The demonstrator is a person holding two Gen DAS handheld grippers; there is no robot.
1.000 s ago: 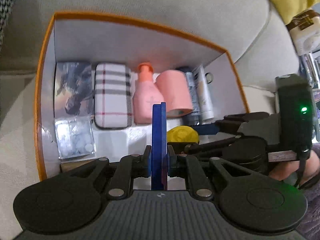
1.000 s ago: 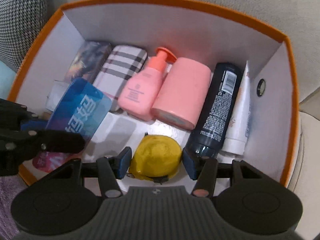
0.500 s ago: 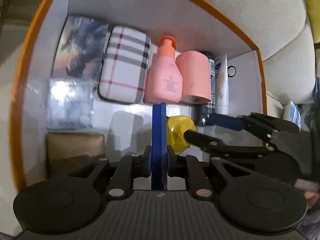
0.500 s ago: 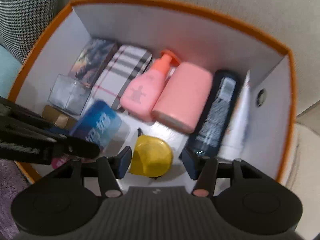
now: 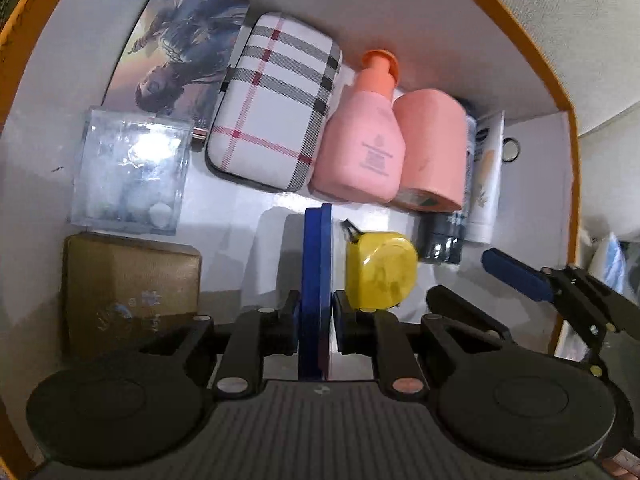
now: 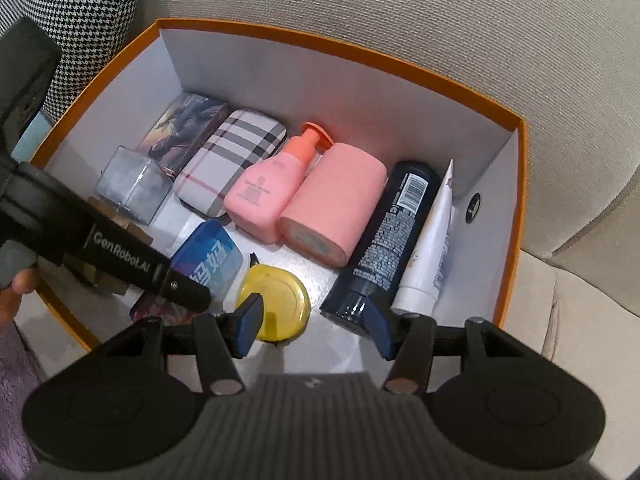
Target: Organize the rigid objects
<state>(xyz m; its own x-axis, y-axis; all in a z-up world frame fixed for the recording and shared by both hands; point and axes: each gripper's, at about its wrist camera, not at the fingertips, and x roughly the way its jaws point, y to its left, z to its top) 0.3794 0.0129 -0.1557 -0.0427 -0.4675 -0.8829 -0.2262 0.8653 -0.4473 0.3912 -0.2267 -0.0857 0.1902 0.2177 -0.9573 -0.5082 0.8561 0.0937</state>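
Note:
A white-lined orange box holds a plaid case, a pink pump bottle, a pink container, a dark bottle and a white tube. My left gripper is low inside the box with a flat blue box standing on edge between its jaws. The jaws are starting to open, and the pads still sit against its faces. The blue box stands beside a yellow tape measure. My right gripper hovers open just above the tape measure, holding nothing.
At the box's left side lie a picture-printed box, a clear plastic box and a brown-gold box. Beige sofa cushions surround the box, and a houndstooth pillow is at the upper left.
My left gripper has sunk into the box and rolled, bringing the blue box down next to the tape measure. My right gripper has drawn back and up a little.

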